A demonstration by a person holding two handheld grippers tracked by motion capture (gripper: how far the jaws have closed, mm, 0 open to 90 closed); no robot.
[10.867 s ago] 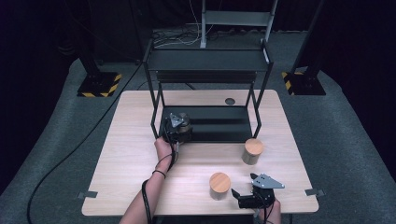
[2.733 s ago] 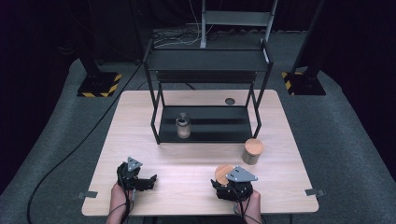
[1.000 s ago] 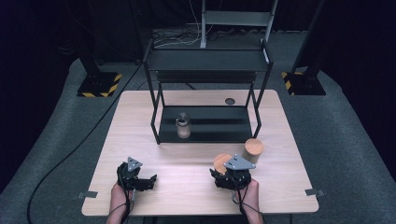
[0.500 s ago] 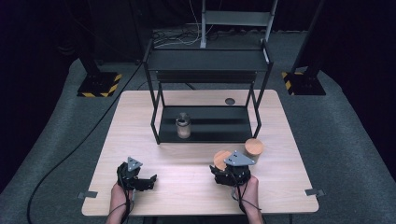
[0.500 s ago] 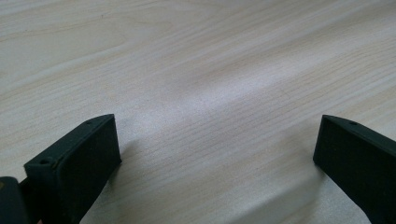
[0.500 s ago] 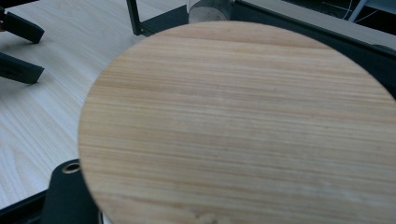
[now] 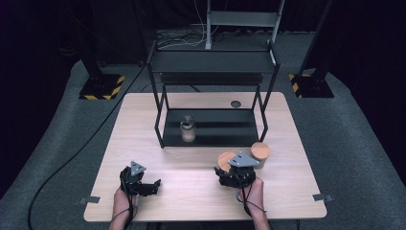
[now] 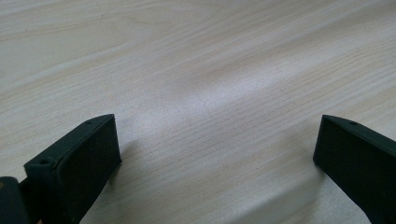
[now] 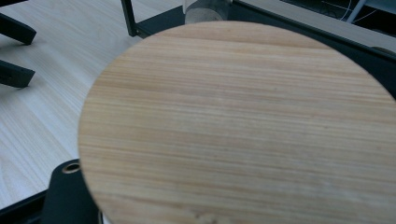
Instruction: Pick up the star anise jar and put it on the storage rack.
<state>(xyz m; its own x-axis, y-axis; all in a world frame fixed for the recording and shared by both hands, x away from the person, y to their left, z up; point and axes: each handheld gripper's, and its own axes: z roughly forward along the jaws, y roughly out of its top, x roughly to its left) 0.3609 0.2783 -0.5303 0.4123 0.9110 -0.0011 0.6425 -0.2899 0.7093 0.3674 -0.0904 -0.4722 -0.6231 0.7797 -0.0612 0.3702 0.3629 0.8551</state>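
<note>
My right gripper (image 7: 227,174) is shut on a round canister with a wooden lid (image 7: 226,160), held just above the table's front right. In the right gripper view that lid (image 9: 233,126) blocks most of the picture, and one black jaw peeks out under its lower left. A second wooden-lidded canister (image 7: 261,152) stands on the table just to the right. A small glass jar (image 7: 187,129) sits on the bottom shelf of the black rack (image 7: 210,62). At the front left my left gripper (image 7: 154,187) rests low over the table, its jaws wide apart over bare wood (image 8: 217,140).
The rack's black legs and lower shelf (image 7: 215,127) stand across the middle of the wooden table (image 7: 143,120). A small dark disc (image 7: 235,103) lies behind the rack. Black stands with striped bases (image 7: 100,88) flank the table on the floor.
The right gripper has lifted the wooden-lidded canister off the table and carried it slightly toward the rack. The left gripper, back from the rack shelf, has stayed still at the front left.
</note>
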